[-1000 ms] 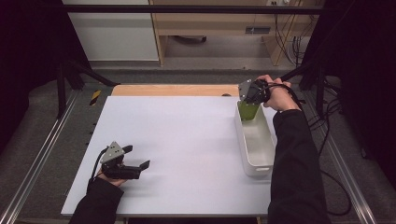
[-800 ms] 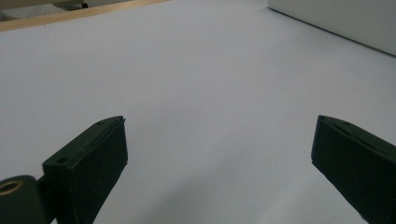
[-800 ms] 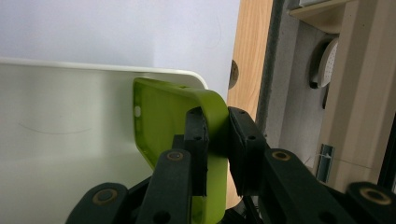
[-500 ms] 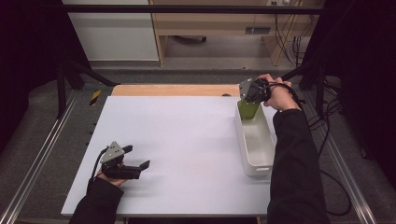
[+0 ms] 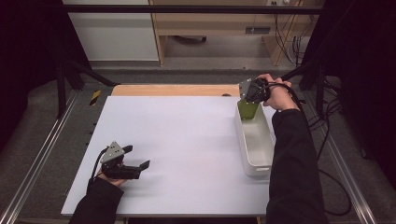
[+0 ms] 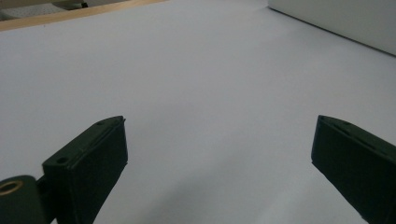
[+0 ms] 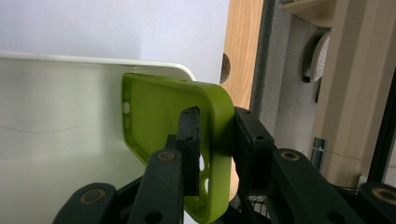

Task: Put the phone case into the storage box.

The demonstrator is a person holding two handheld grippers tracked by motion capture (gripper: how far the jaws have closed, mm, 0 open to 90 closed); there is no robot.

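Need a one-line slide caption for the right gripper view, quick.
Right gripper pinching one wall of a green phone case over the white bin.

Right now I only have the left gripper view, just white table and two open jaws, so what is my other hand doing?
Observer: The right gripper is shut on a green phone case, one jaw inside the case, one outside.
Operator: Where is that over the table?
Observer: Above the far end of the white bin at the table's right edge.
Operator: Anything in the bin?
Observer: The part of it the high view shows looks empty.
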